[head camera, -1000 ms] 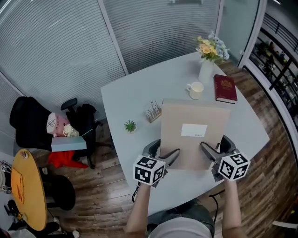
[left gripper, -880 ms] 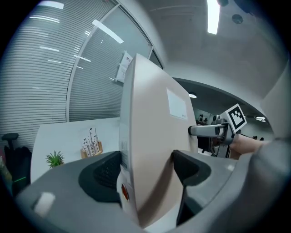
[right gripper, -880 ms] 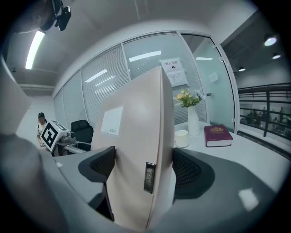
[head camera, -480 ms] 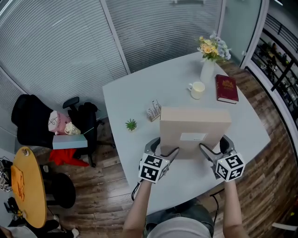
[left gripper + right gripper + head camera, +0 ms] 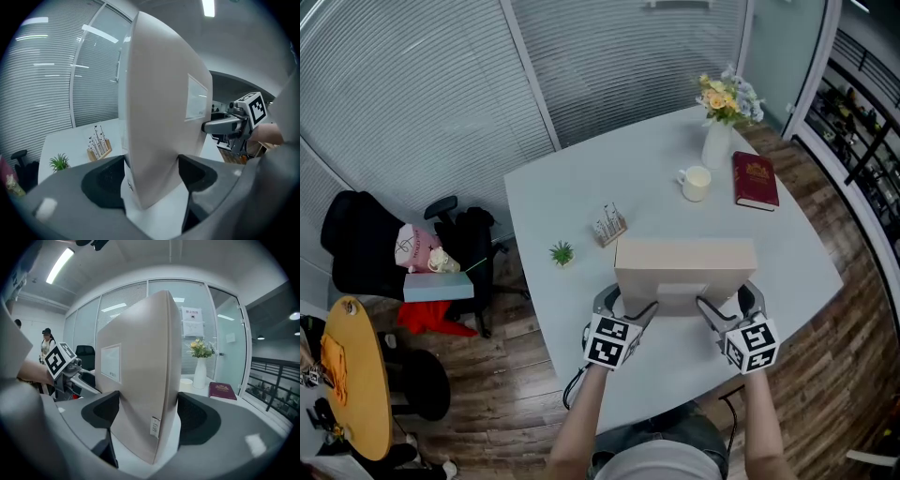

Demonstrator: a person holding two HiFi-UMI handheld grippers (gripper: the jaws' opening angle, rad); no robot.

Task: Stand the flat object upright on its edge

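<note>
Two clamps: left gripper [image 5: 628, 312] and right gripper [image 5: 724, 311] jaws hold the flat beige cardboard box [image 5: 684, 265] upright; contact with pale grey worktop [image 5: 581, 202] unclear.

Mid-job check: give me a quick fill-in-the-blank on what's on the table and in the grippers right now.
The left gripper and right gripper are both shut on the beige ____.
Beside the mug lies a red ____.
The vase holds ____.
Missing words: box; book; flowers.
</note>
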